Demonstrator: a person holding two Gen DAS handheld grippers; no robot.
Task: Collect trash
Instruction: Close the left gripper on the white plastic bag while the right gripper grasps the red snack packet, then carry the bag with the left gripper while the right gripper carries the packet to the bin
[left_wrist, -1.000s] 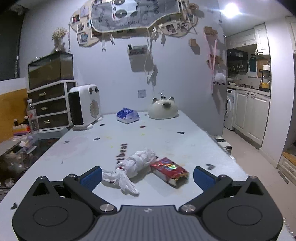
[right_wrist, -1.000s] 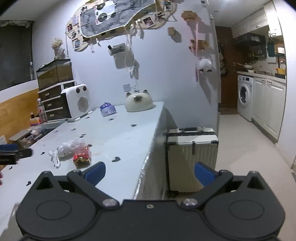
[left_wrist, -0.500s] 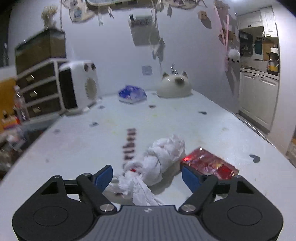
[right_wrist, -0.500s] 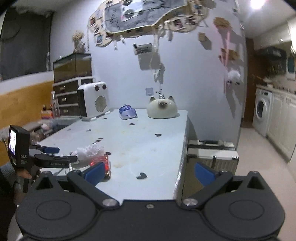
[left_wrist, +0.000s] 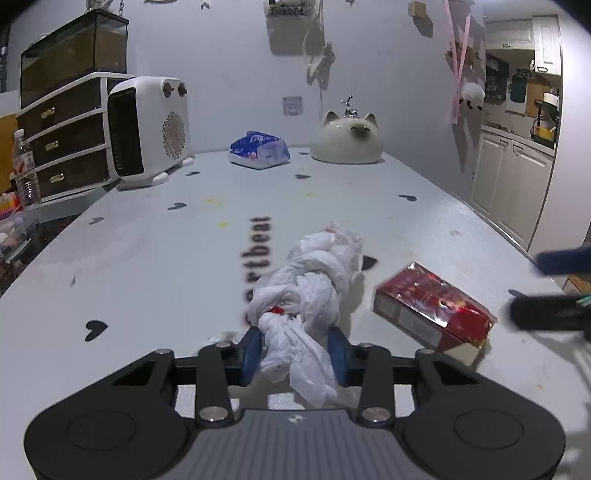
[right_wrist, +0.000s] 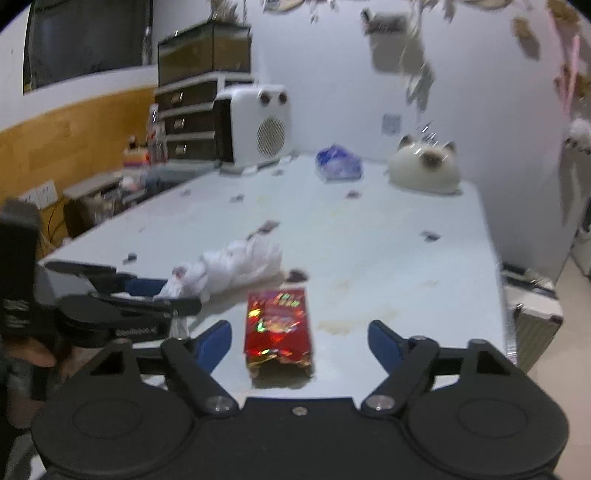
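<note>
A crumpled white plastic bag (left_wrist: 314, 280) lies on the pale table (left_wrist: 147, 258). My left gripper (left_wrist: 295, 350) is shut on its near tail; it also shows in the right wrist view (right_wrist: 155, 291), at the bag (right_wrist: 236, 266). A shiny red box (left_wrist: 432, 310) lies just right of the bag. In the right wrist view the red box (right_wrist: 279, 328) lies between the jaws of my open right gripper (right_wrist: 299, 339), near the table's front edge. The right gripper's fingers (left_wrist: 554, 314) show blurred at the right edge of the left wrist view.
At the table's far end stand a white heater (left_wrist: 147, 129), a blue tissue pack (left_wrist: 258, 149) and a cat-shaped white dish (left_wrist: 347, 142). A drawer unit (left_wrist: 62, 140) stands left. A suitcase (right_wrist: 532, 317) stands beside the table's right edge.
My left gripper has closed on the bag's tail. My right gripper has swung left and down, so that the red box lies between its open jaws.
</note>
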